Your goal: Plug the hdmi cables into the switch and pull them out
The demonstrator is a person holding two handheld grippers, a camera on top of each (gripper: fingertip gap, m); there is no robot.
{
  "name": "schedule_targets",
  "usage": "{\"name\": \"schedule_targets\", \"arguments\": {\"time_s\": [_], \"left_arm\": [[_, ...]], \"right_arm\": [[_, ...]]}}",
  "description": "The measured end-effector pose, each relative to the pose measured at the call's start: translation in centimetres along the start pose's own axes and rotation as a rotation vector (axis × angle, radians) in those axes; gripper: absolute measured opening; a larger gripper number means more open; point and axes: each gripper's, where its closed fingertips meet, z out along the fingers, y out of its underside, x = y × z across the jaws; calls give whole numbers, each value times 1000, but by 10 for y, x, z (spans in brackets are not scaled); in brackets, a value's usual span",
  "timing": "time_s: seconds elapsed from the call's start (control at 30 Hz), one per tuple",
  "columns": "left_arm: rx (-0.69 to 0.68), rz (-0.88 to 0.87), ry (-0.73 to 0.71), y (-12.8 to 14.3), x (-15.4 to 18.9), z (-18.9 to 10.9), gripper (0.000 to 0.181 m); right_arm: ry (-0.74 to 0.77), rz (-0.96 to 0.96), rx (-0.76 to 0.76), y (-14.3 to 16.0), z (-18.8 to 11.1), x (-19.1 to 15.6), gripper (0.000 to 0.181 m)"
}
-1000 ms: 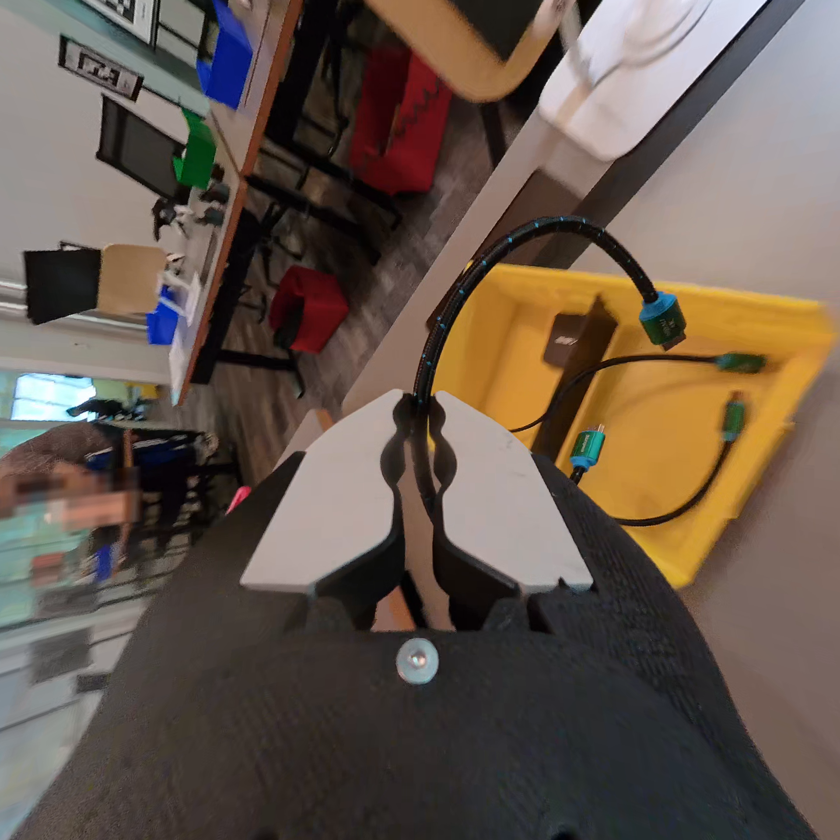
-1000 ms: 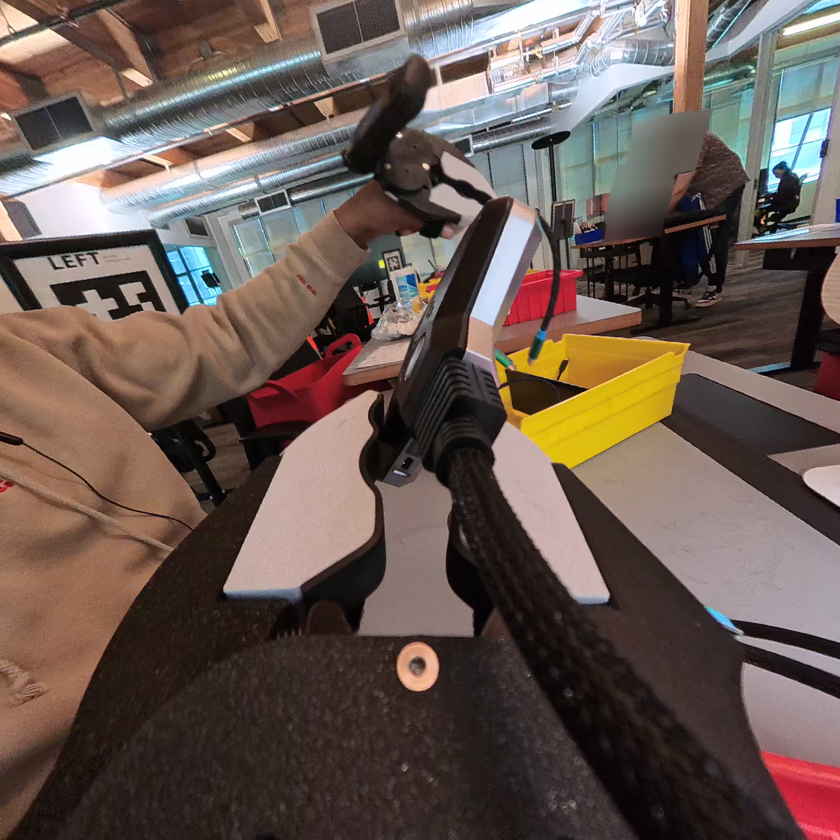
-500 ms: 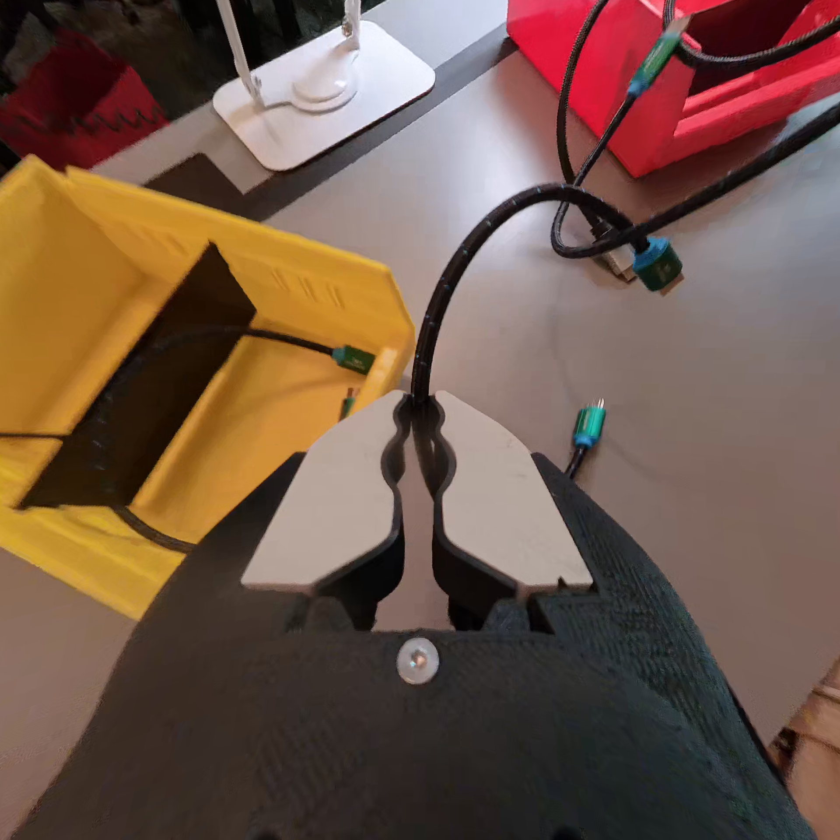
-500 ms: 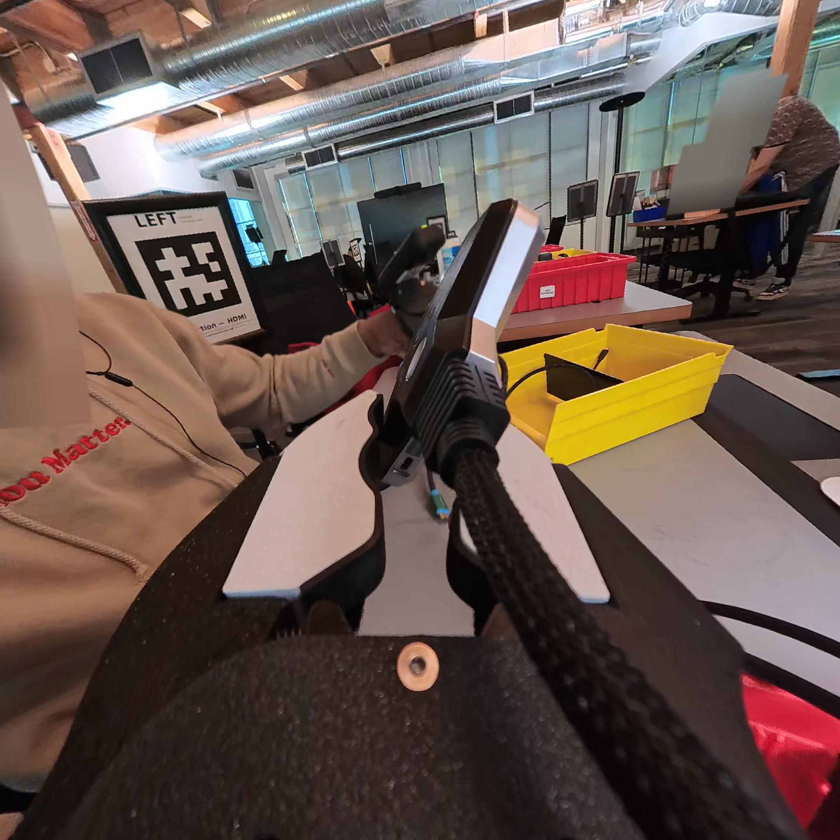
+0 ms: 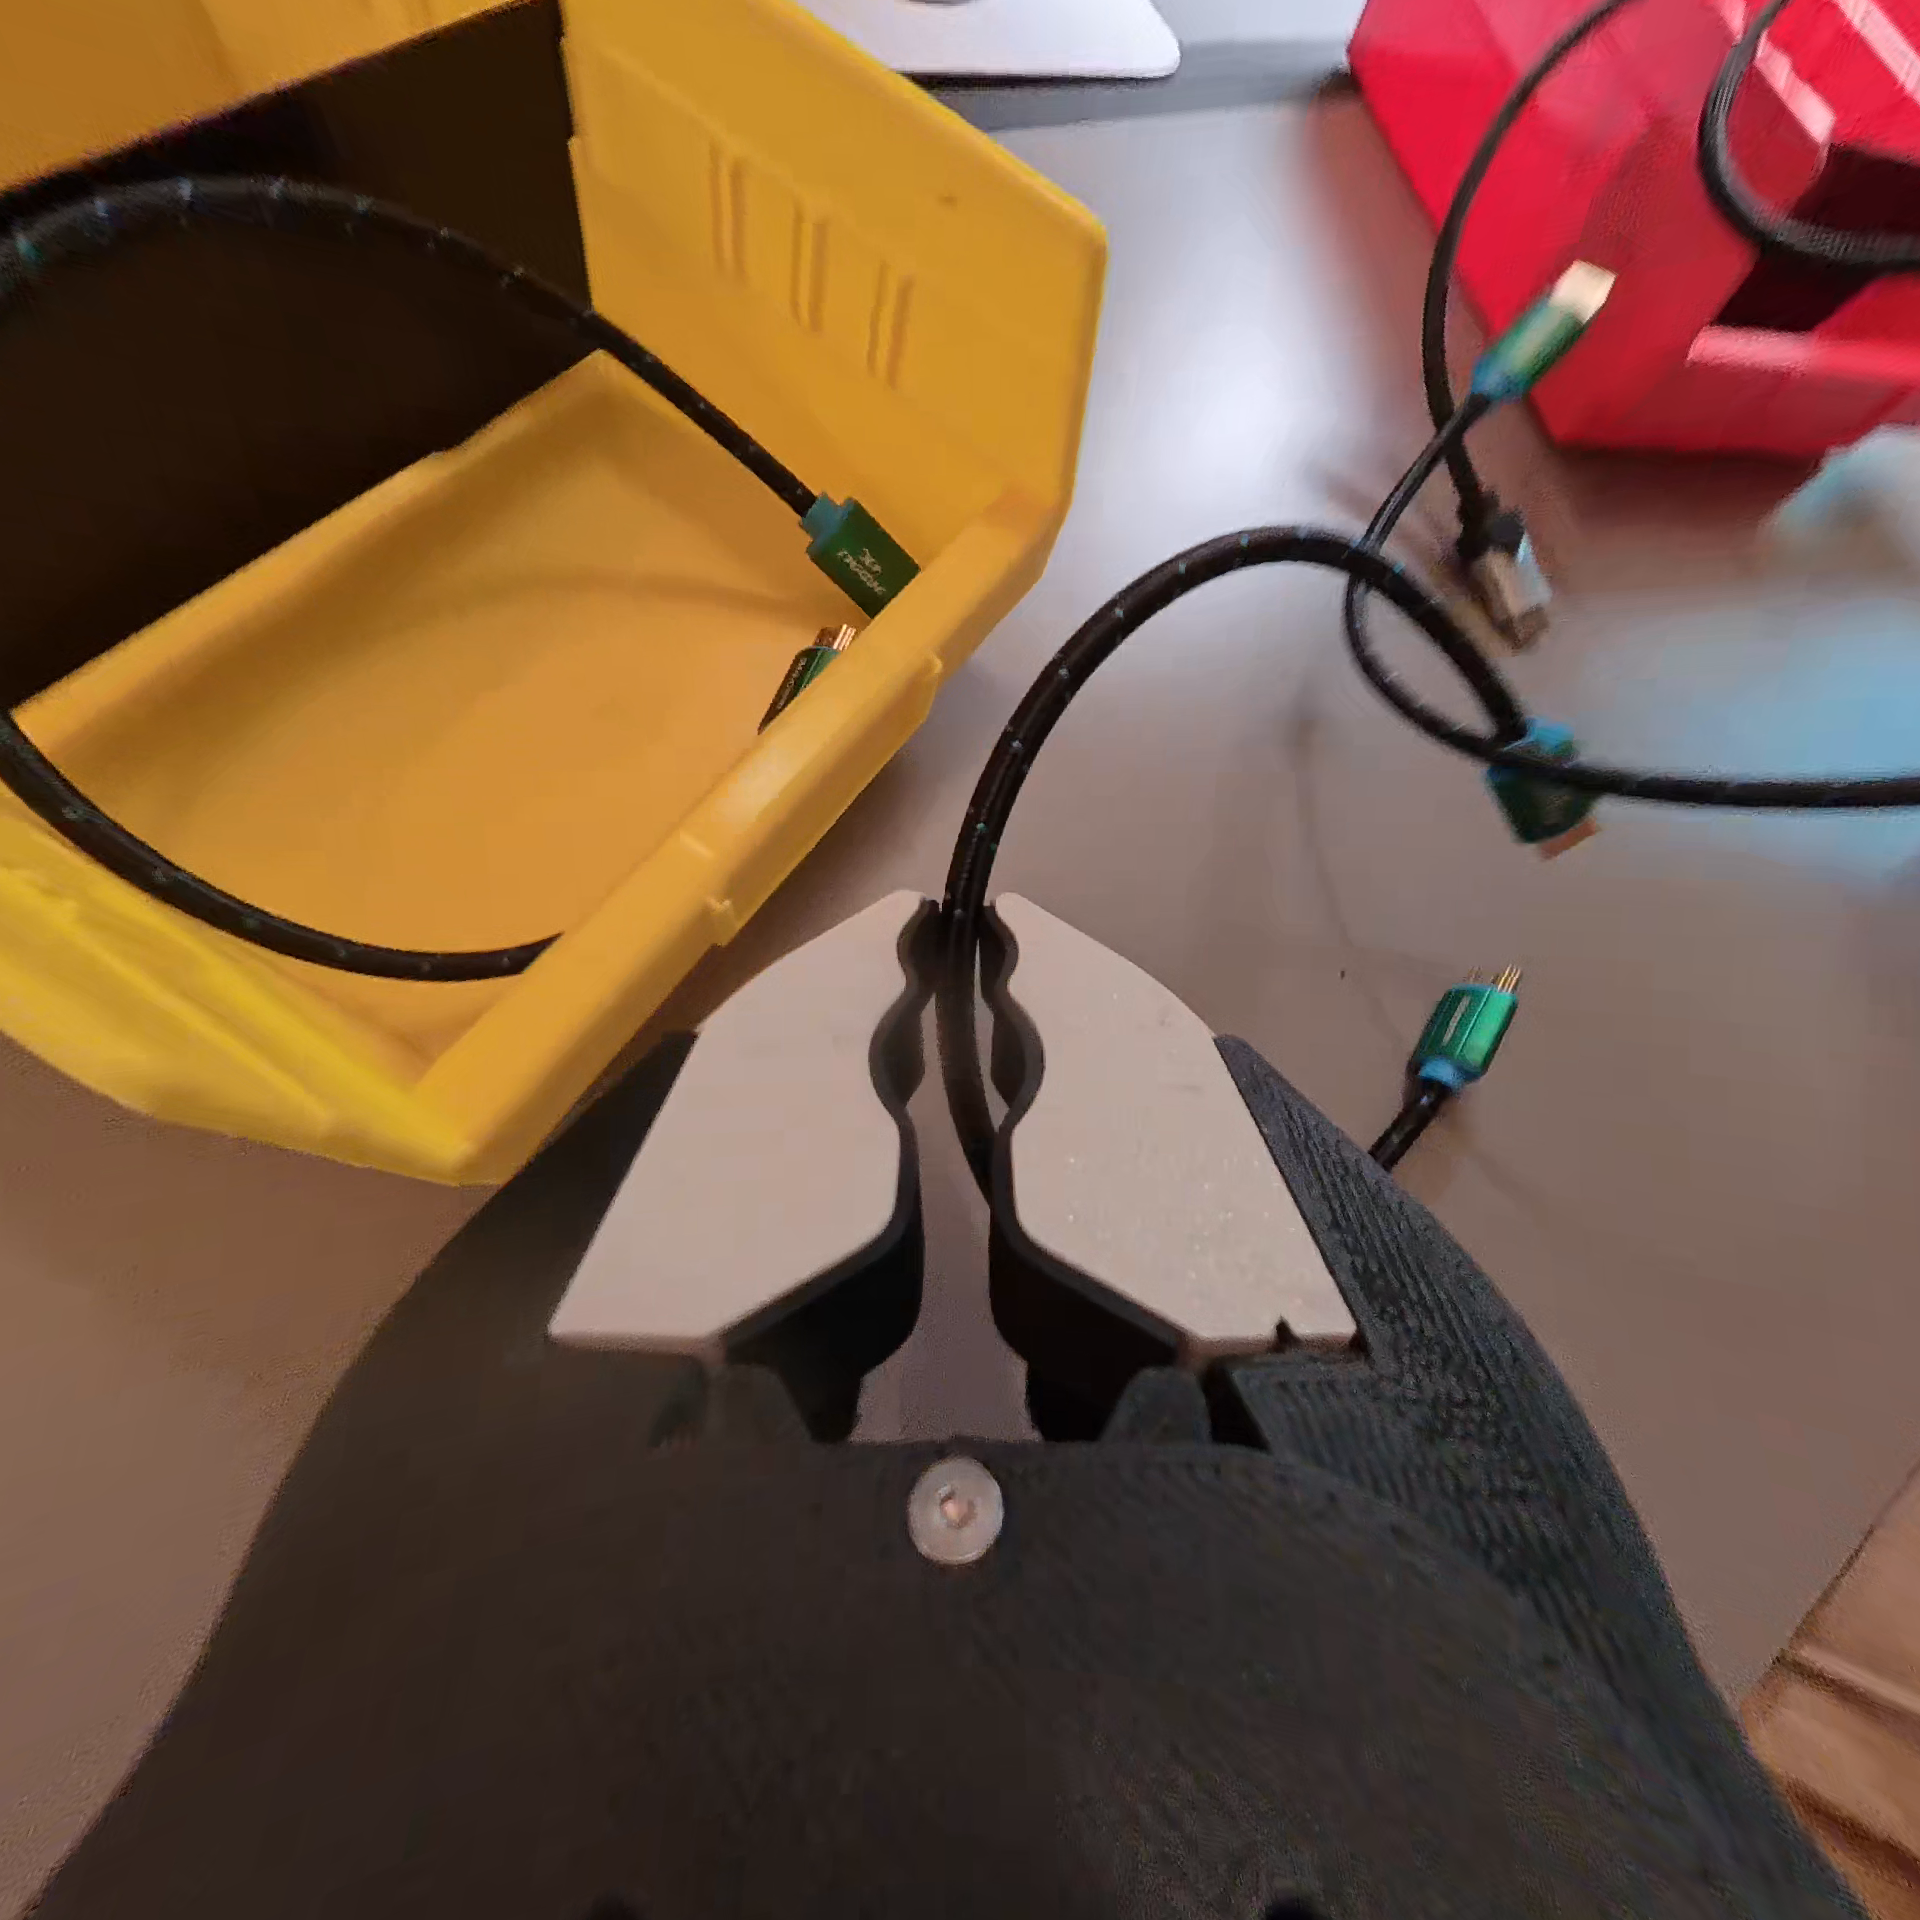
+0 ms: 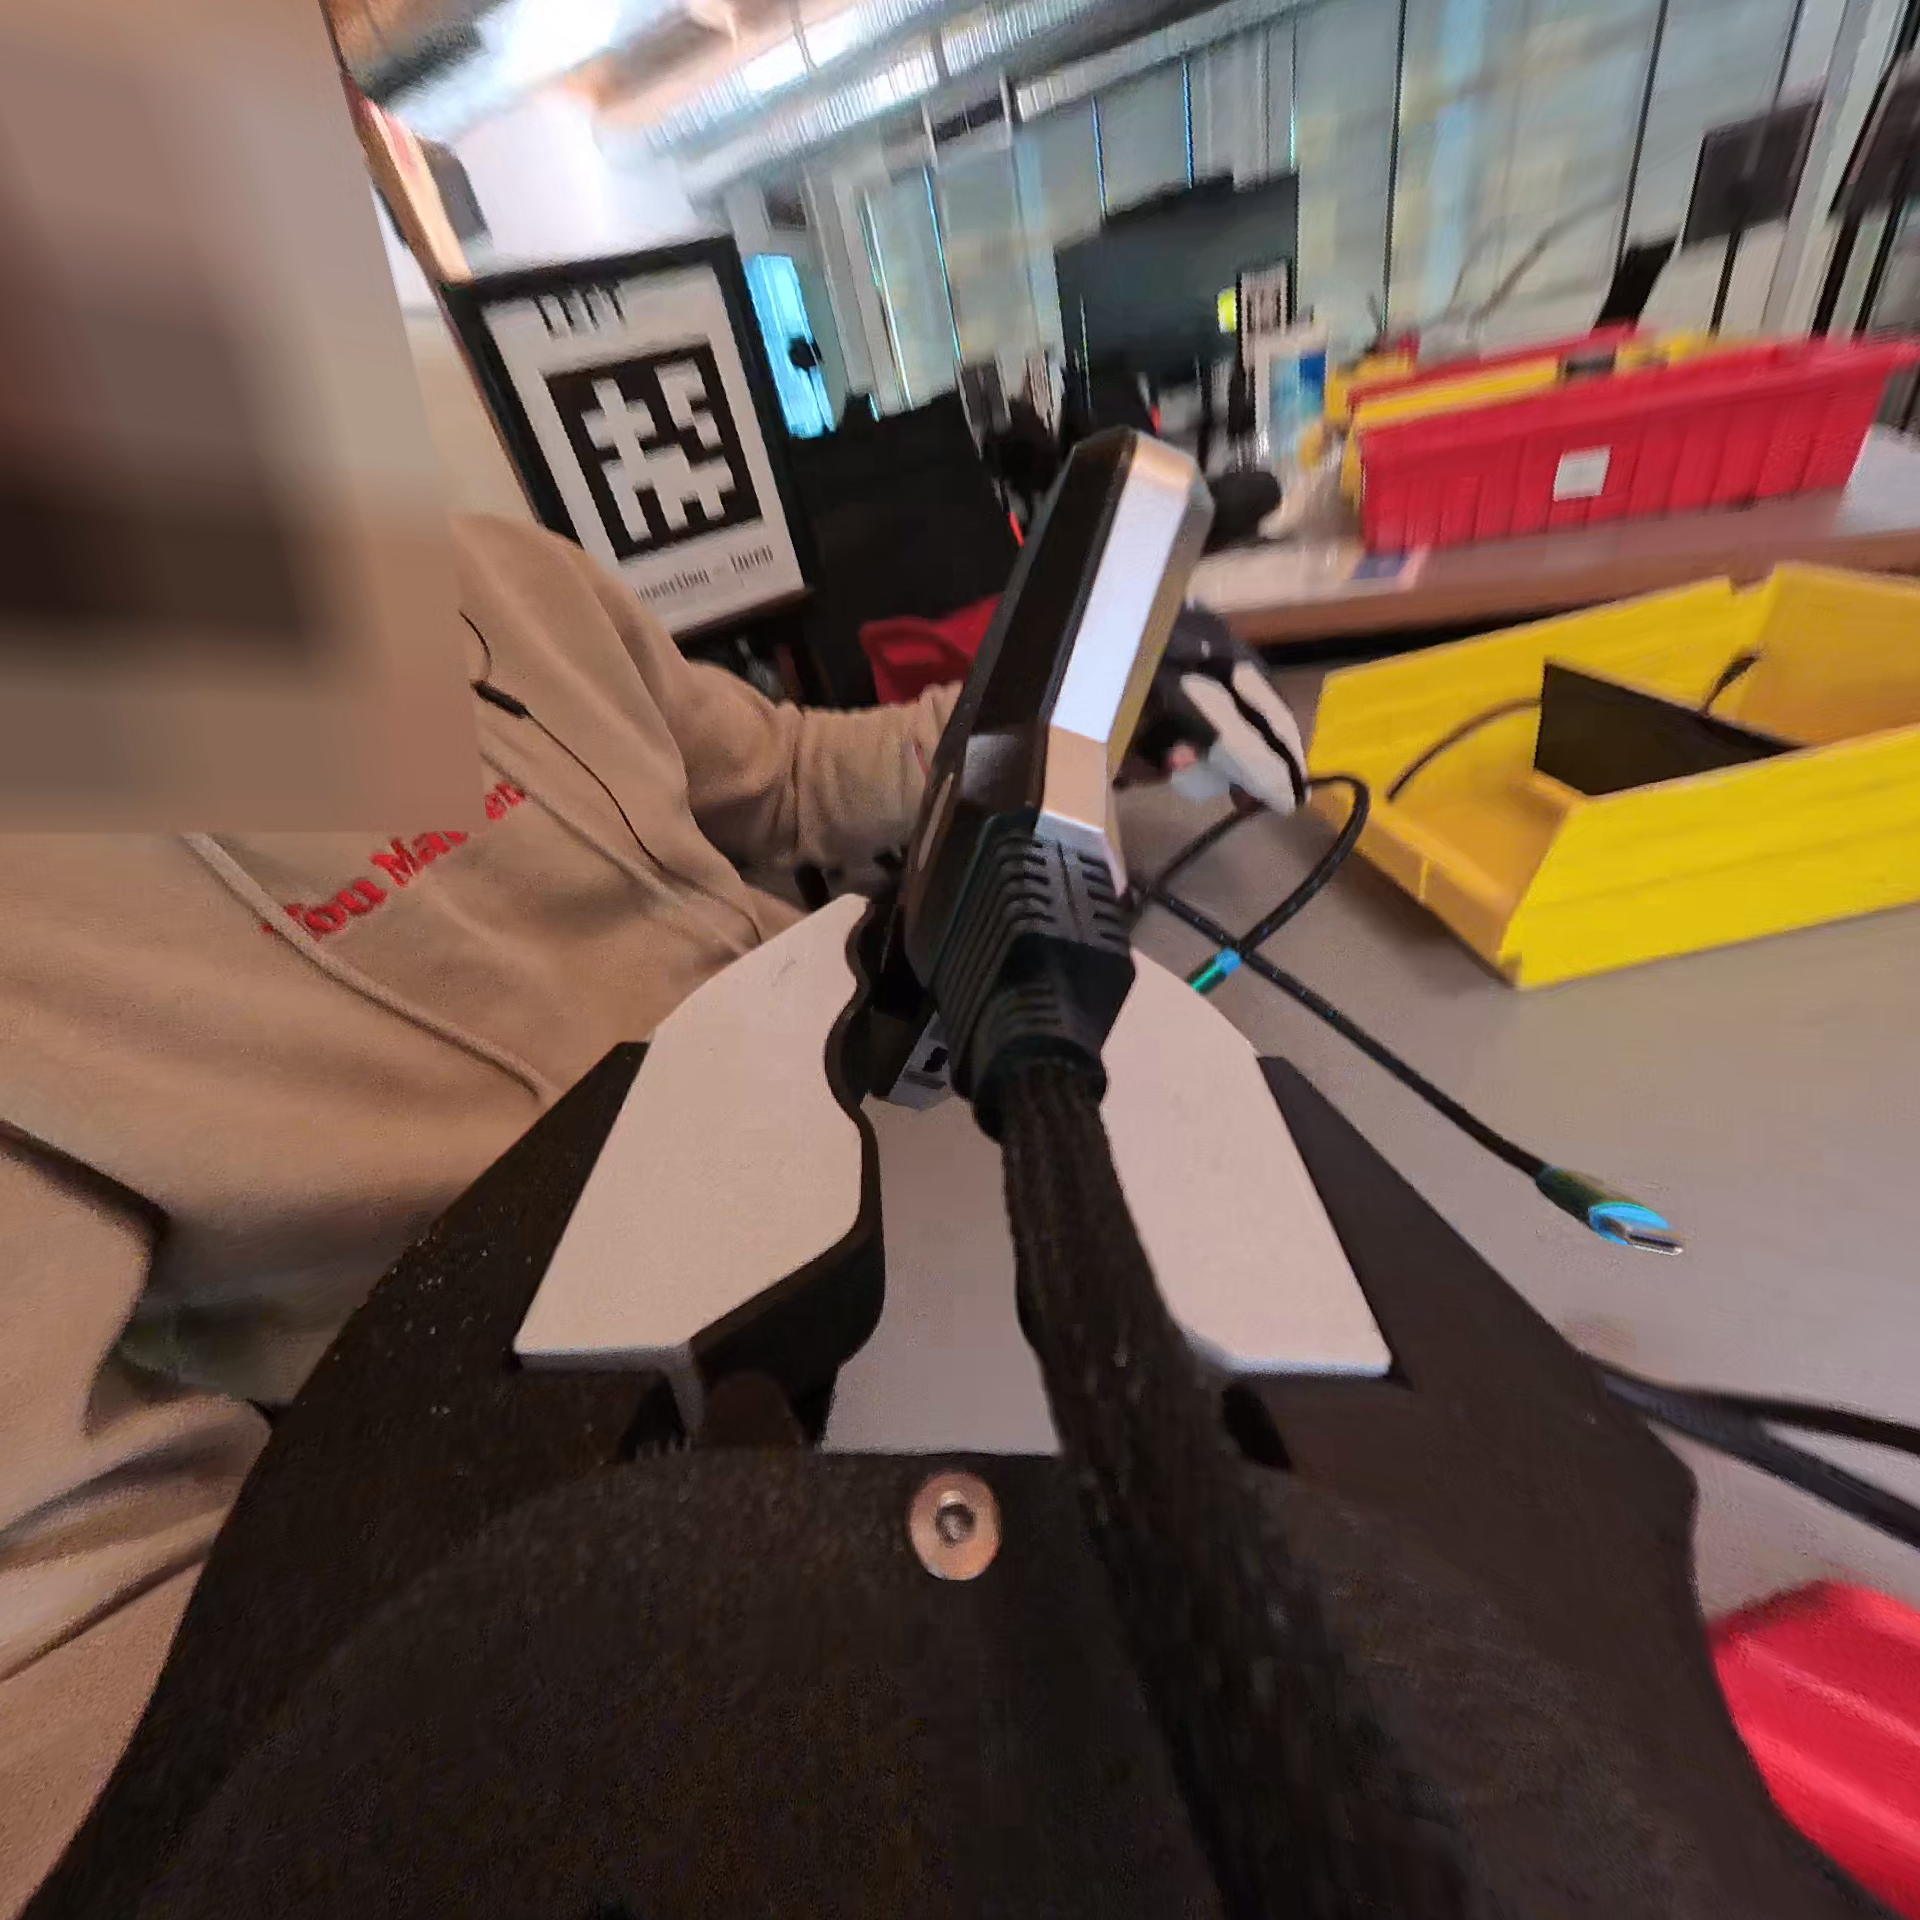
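My left gripper [image 5: 961,914] is shut on a black braided HDMI cable [image 5: 1049,675]. The cable arcs up and right to its green plug [image 5: 1538,795], which hangs free just over the grey table. My right gripper [image 6: 987,966] is shut on the black and silver switch [image 6: 1081,644] and holds it upright and tilted. The switch's thick black braided lead [image 6: 1081,1247] runs back over the gripper. The left gripper also shows in the right wrist view [image 6: 1242,743], low by the yellow bin [image 6: 1662,842], beyond the switch. No cable plug sits in the switch's visible side.
The yellow bin [image 5: 831,260] holds a black divider and two green-plugged cables [image 5: 857,551]. A red bin [image 5: 1621,208] with more cables stands at the right. Loose plugs lie on the table [image 5: 1465,1029] [image 6: 1621,1226]. A person's beige sleeve [image 6: 748,748] is behind the switch.
My left gripper has come down from high in the air to just above the table beside the yellow bin, still holding the cable. My right gripper has kept the switch and tilted slightly downward.
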Motion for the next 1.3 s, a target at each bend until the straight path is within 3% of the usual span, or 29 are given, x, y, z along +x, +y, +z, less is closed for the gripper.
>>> {"name": "schedule_targets", "arguments": {"time_s": [0.03,0.13,0.23,0.33,0.4,0.6,0.7,0.87,1.07,1.17,1.3], "left_arm": [[26,-51,8,1,-2,2,8],[50,-153,14,11,-11,9,8],[80,-85,-96,11,-25,5,13],[201,191,-208,-20,-17,-10,18],[203,389,-185,-33,8,-9,17],[-61,907,-43,-24,73,43,23],[-161,1054,24,-20,89,71,24],[-347,1136,192,-11,97,101,29],[-544,1195,254,4,86,120,32],[-567,1219,215,7,78,128,13],[-508,1201,164,-5,75,126,11]], "right_arm": [[18,11,-56,9,3,3,25],[28,45,-179,30,14,7,25],[0,85,-240,43,21,9,25],[-3,109,-270,51,24,13,25],[-9,120,-265,52,26,15,24],[-4,124,-269,55,28,18,24],[0,121,-260,54,27,18,24],[-5,126,-248,54,24,20,24],[-8,123,-234,52,22,19,23],[-10,124,-234,52,22,19,24],[-16,128,-239,54,22,18,23]]}}
